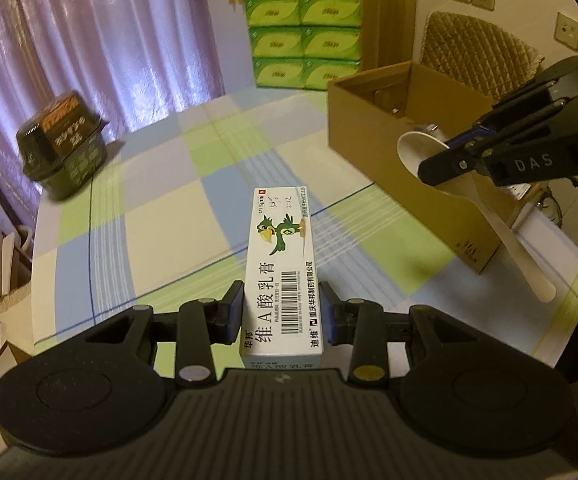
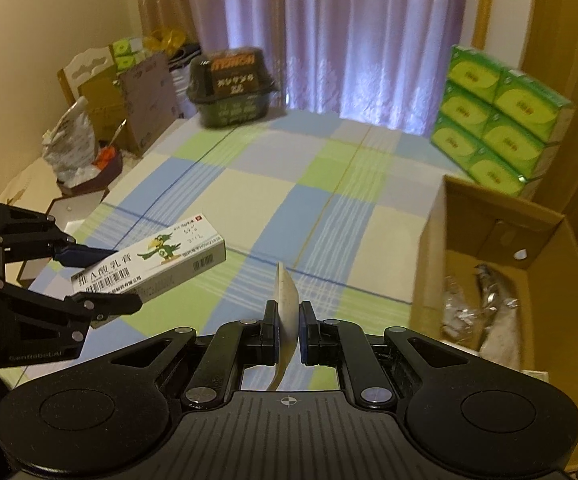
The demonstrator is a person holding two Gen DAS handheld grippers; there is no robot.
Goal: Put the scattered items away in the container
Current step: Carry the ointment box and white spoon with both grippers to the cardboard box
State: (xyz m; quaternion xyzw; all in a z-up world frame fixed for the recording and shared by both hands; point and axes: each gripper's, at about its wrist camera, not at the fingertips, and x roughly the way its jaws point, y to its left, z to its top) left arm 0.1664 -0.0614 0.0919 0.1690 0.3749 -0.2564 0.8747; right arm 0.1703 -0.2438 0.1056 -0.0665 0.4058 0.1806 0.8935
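My left gripper [image 1: 283, 314] is shut on a white ointment box [image 1: 279, 256] printed with a green bird, holding it by its near end above the checked tablecloth. The right wrist view shows that left gripper [image 2: 105, 280] and the ointment box [image 2: 157, 260] at the left. My right gripper [image 2: 289, 328] is shut on a cream spoon [image 2: 287, 296], seen edge-on. From the left wrist view the right gripper [image 1: 445, 152] holds the spoon [image 1: 413, 148] by the near rim of an open cardboard box [image 1: 369, 128], handle hanging down. The cardboard box [image 2: 429, 264] holds crumpled foil and wrappers.
A dark green lidded tub [image 1: 65, 140] stands at the table's far left corner [image 2: 229, 88]. Green tissue packs [image 1: 305, 36] are stacked at the back, right beside the cardboard box. Cartons, bags and a chair crowd the floor left of the table [image 2: 101, 128].
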